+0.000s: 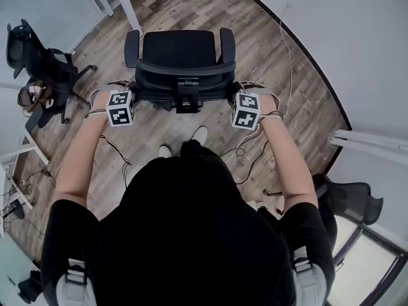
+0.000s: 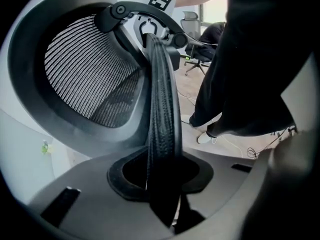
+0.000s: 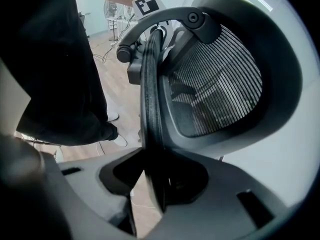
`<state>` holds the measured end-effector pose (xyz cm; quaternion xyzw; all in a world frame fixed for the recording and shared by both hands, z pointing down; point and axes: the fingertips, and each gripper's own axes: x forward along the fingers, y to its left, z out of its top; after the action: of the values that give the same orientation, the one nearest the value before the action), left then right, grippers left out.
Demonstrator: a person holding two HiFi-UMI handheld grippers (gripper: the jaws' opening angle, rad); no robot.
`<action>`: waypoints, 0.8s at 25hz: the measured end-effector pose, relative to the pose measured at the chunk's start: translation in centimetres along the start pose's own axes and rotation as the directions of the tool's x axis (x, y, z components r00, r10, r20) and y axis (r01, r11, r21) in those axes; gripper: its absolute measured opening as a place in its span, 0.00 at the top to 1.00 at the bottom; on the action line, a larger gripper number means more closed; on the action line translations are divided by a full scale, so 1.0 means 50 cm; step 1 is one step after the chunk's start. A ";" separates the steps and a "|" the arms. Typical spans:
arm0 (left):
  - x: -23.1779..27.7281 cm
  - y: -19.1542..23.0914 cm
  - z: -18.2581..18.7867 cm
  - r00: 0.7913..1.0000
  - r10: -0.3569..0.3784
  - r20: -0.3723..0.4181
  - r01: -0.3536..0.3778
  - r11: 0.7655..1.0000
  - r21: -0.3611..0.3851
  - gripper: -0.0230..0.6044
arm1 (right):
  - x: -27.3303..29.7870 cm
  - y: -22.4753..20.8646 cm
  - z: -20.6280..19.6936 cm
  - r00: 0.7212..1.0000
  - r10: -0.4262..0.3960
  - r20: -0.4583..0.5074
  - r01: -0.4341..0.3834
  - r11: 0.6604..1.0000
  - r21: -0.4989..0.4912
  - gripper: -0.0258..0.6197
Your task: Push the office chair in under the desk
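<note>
The office chair (image 1: 179, 50) stands on the wood floor (image 1: 287, 75), right in front of the person. Its seat is turned away, toward the white desk (image 1: 131, 10) at the top of the head view. It is not under the desk yet (only a leg and a bit of the top show, so I cannot tell how far it must roll).

The chair's back faces the person, which is the easy side to push from. The left gripper (image 1: 132, 94) is at the left end of the back's black rim (image 2: 162, 109), and the right gripper (image 1: 238, 97) is at the right end. Each has the rim between its 2 jaws, and the jaws pinch it. Both point steeply down, so they sit over the rim like pegs.

Holding 1 on each side should keep the chair straight, because a push on only 1 side could spin it.

I think the grabbing is done and the push comes next. Both grippers should go forward together, softly, so the armrests (image 1: 227, 43) do not bump the desk.
</note>
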<state>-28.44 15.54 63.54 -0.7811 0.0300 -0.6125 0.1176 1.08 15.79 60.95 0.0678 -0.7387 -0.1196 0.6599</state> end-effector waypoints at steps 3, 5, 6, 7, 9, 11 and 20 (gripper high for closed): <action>0.003 0.010 0.000 1.000 0.021 -0.006 -0.021 1.000 0.001 0.82 | 0.004 -0.012 -0.004 1.000 -0.027 -0.001 0.027 1.000 -0.003 0.76; 0.007 0.020 0.003 0.999 0.037 -0.005 -0.037 0.999 -0.004 0.82 | 0.010 -0.024 -0.010 0.999 -0.053 -0.002 0.053 0.999 -0.007 0.76; 0.010 0.026 0.004 0.999 0.044 -0.006 -0.044 0.999 -0.008 0.83 | 0.013 -0.031 -0.013 0.998 -0.057 -0.004 0.057 0.998 -0.007 0.76; 0.013 0.033 0.005 0.999 0.052 -0.008 -0.052 0.999 -0.011 0.83 | 0.016 -0.039 -0.016 0.998 -0.056 -0.006 0.056 0.998 -0.007 0.76; 0.019 0.050 0.006 0.998 0.068 -0.014 -0.068 0.998 -0.015 0.84 | 0.023 -0.056 -0.022 0.999 -0.049 -0.009 0.049 0.999 -0.007 0.76; 0.024 0.070 0.010 0.996 0.082 -0.020 -0.082 0.997 -0.014 0.84 | 0.025 -0.074 -0.029 0.999 -0.045 -0.008 0.045 0.999 -0.006 0.76; 0.047 0.164 0.011 0.992 0.117 -0.046 -0.118 0.992 -0.032 0.86 | 0.046 -0.165 -0.048 0.998 -0.063 0.013 0.063 0.998 -0.015 0.76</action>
<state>-26.56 7.22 63.83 -0.7661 0.0891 -0.6211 0.1393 2.72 7.08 61.18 0.0850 -0.7393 -0.1463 0.6517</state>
